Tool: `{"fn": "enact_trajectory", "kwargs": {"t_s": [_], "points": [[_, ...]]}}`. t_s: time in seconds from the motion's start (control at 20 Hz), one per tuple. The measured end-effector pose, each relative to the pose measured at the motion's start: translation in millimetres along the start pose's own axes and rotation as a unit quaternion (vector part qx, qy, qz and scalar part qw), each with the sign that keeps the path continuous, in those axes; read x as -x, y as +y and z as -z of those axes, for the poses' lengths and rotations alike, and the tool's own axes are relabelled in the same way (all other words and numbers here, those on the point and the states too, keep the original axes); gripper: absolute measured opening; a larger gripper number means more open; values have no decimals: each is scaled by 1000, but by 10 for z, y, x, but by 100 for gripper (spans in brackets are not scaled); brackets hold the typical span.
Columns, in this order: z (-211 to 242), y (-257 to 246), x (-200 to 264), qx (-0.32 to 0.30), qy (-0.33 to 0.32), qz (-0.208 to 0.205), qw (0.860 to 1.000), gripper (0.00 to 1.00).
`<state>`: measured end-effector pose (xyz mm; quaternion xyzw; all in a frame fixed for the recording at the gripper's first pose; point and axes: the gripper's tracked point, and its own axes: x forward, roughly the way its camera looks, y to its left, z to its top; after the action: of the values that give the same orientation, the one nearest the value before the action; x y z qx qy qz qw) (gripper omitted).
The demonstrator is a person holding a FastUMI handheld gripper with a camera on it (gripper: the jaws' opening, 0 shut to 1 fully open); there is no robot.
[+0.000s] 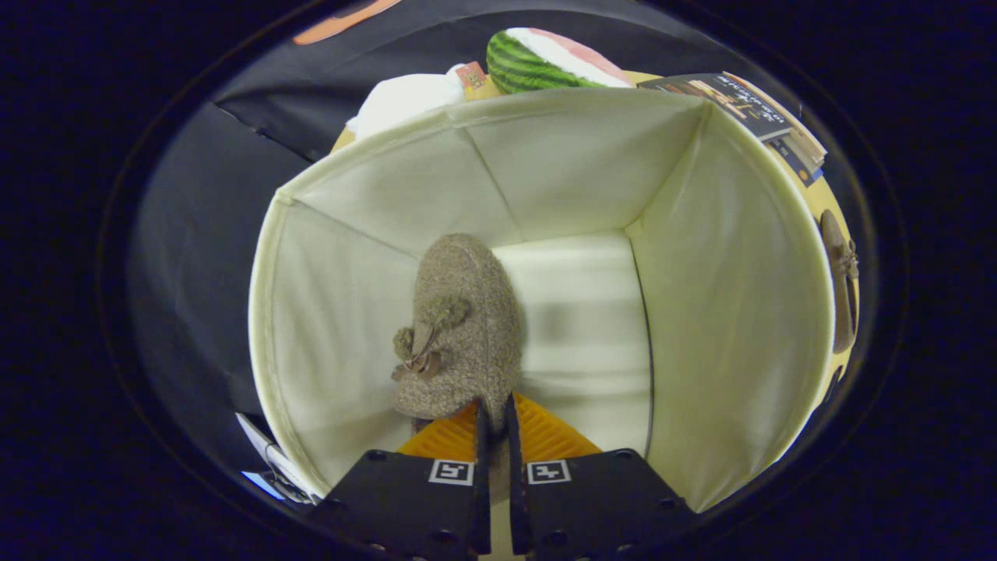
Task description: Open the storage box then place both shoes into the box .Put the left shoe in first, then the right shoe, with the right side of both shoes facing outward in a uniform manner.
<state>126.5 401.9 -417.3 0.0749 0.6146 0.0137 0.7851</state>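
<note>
Gripper view: we see the gripper (494, 413) pinching the heel rim of a soft, light brown fleece shoe (461, 335) inside the open cream fabric storage box (732, 312); we judge this rim the firmest hold.

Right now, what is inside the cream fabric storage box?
One brown fuzzy shoe stands in the cream fabric storage box, its heel edge pinched by the fingers. The box floor beneath the shoe is covered.

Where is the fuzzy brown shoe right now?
In the gripper view, the fuzzy brown shoe hangs inside the cream storage box, near its left wall, just ahead of the gripper, whose jaws pinch its near edge.
</note>
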Motion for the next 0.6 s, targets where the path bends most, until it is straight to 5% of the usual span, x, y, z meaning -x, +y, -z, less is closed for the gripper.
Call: {"fn": "enact_trajectory", "kwargs": {"t_s": [0.2, 0.6], "points": [[-1, 79, 122, 25, -11, -16, 1000, 24], [6, 130, 998, 69, -50, -60, 995, 74]]}}
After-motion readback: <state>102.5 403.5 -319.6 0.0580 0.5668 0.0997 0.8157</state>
